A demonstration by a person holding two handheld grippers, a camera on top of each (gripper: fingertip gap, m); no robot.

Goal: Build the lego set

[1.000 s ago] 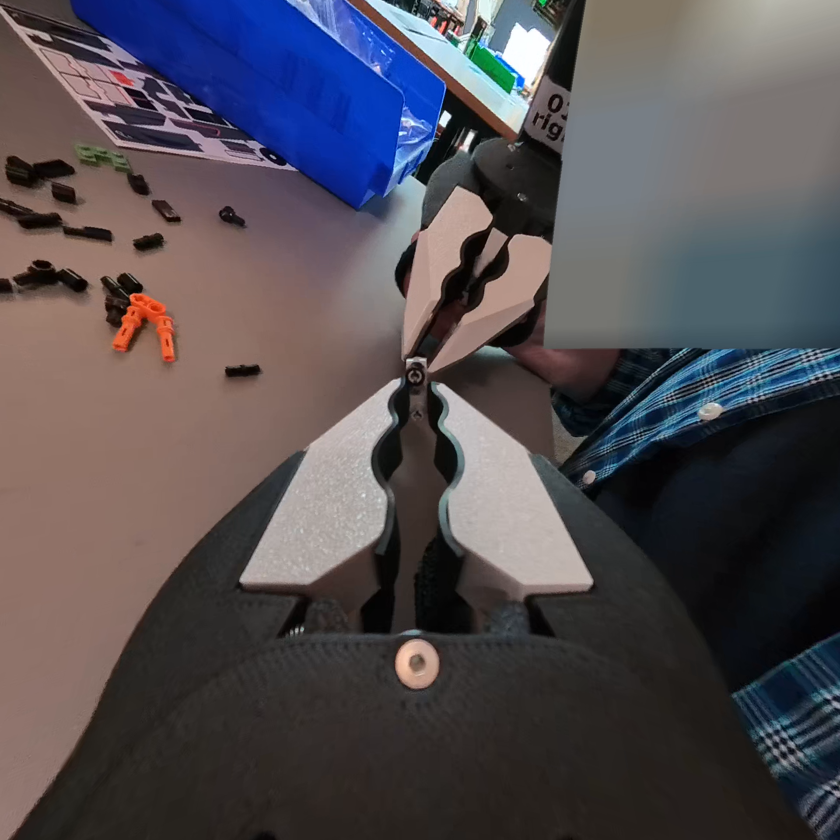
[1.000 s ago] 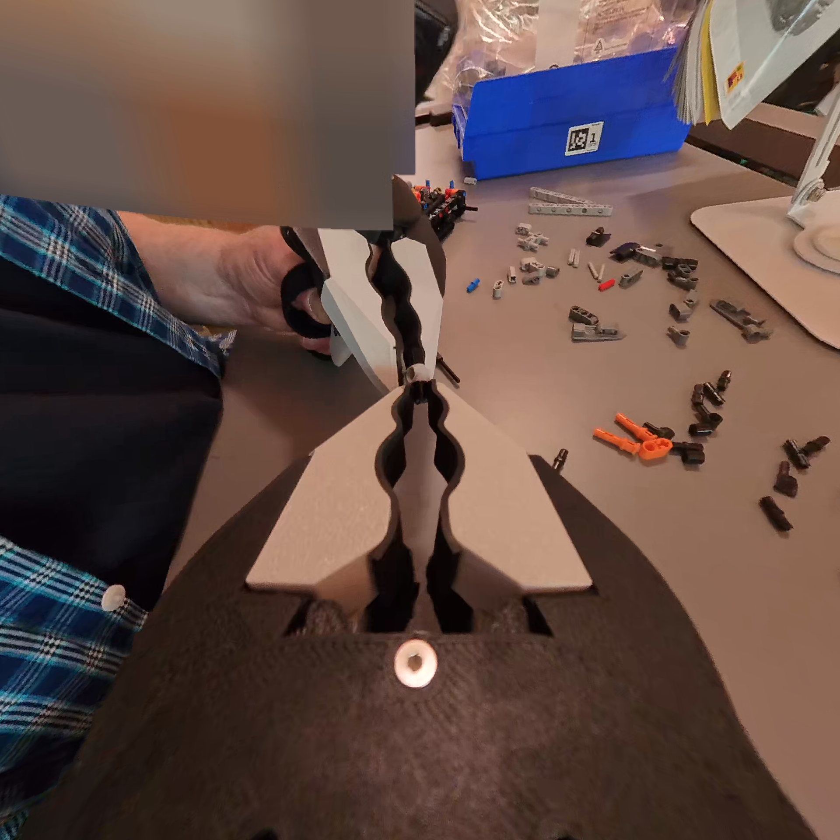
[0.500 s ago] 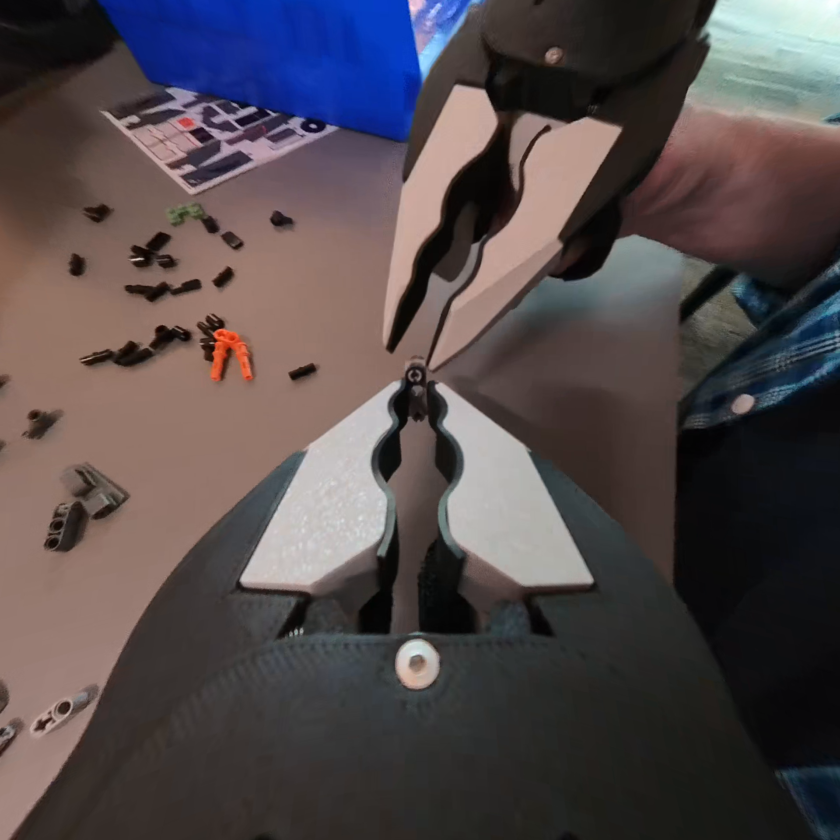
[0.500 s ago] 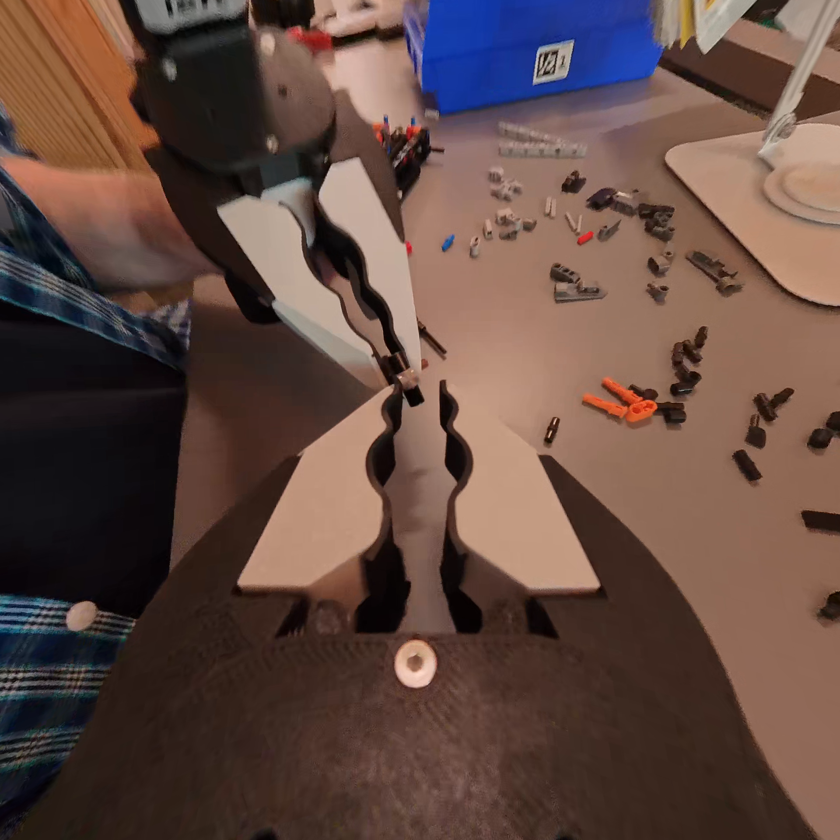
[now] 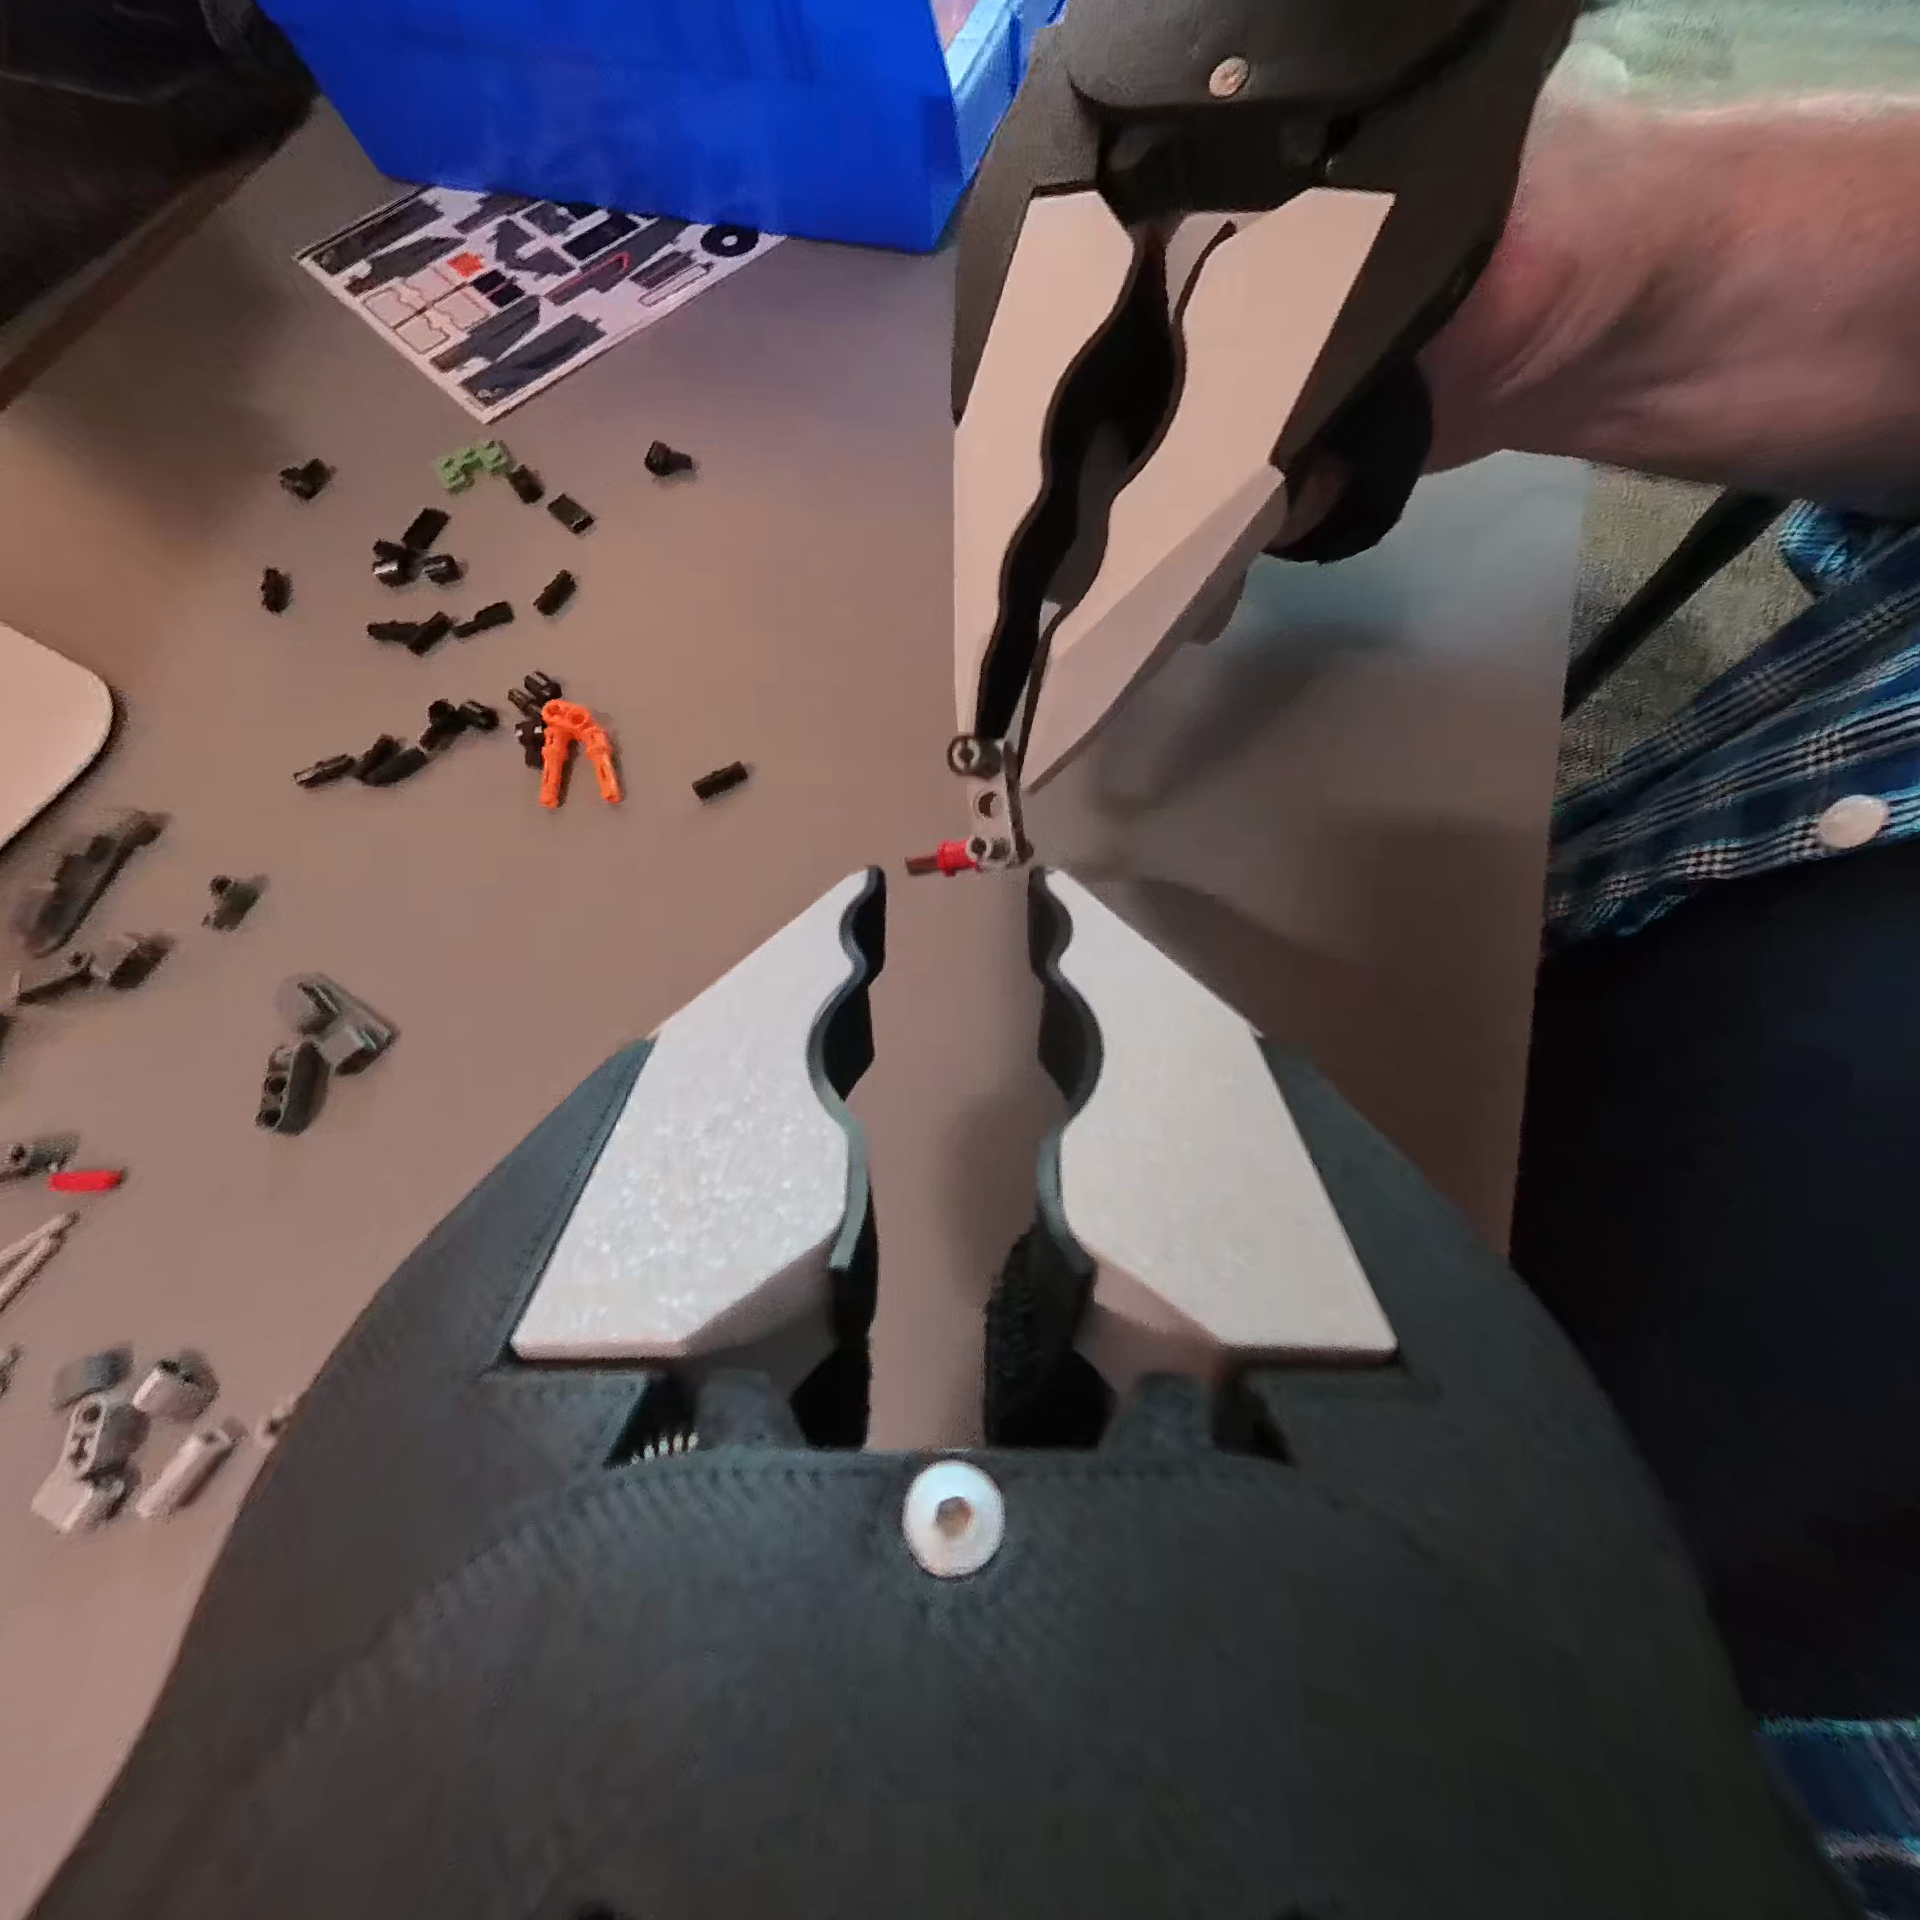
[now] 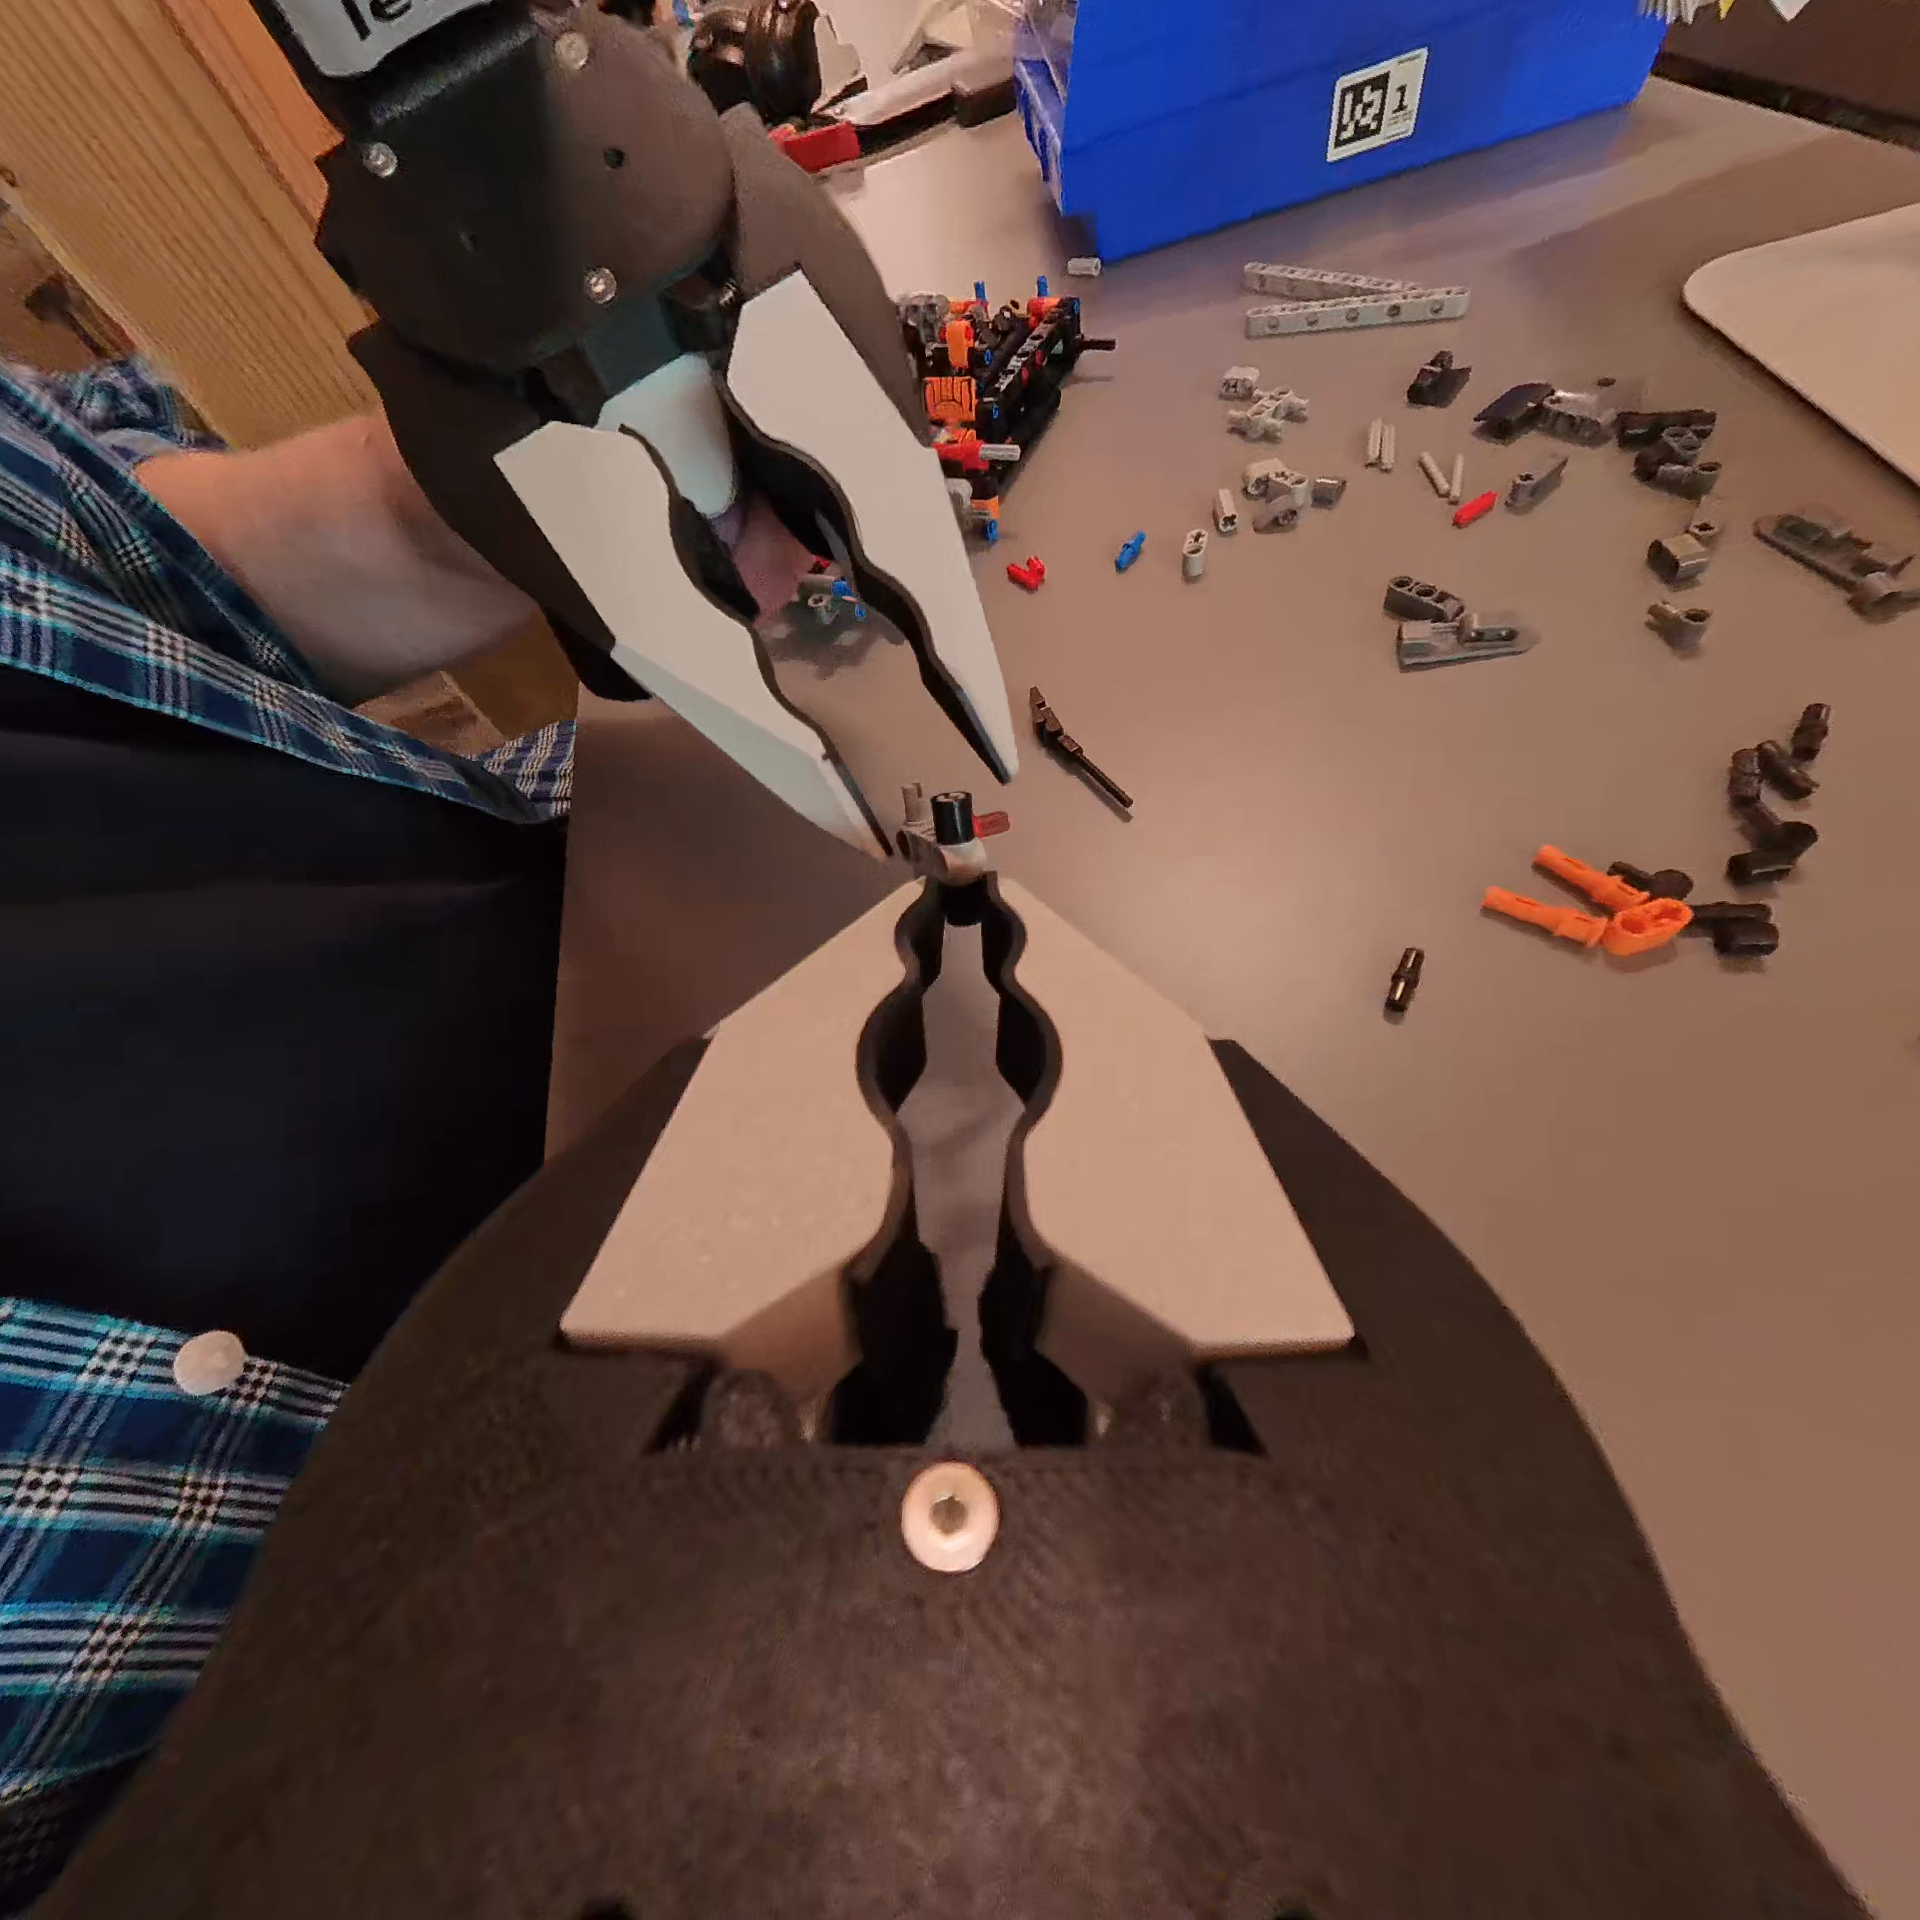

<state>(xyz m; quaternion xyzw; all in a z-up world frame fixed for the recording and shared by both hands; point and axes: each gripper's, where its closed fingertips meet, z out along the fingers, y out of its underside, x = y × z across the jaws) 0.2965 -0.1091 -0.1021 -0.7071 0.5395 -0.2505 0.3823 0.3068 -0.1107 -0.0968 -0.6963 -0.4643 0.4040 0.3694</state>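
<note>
A small grey lego piece (image 5: 987, 821) with a black bush and a red pin hangs above the grey table. My right gripper (image 5: 1003, 764) comes down from the top of the left wrist view and is shut on it. In the right wrist view my right gripper (image 6: 956, 888) pinches the same piece (image 6: 951, 826) at its tips. My left gripper (image 5: 958, 883) is open and empty, its fingertips just below the piece. In the right wrist view the left gripper (image 6: 940, 810) stands open around the piece from the upper left.
Loose black, grey and orange pieces (image 5: 577, 748) lie on the table (image 5: 727, 623). A half-built model (image 6: 997, 384) and grey beams (image 6: 1351, 301) stand before a blue bin (image 6: 1299, 114). A sticker sheet (image 5: 530, 281) lies near it. A person's checked shirt (image 6: 125, 1558) is close. My left and right fingertips are right by each other.
The piece passed from left to right: half a second ago the left gripper held it and the right was open. Now the right is shut on it and the left has opened.
</note>
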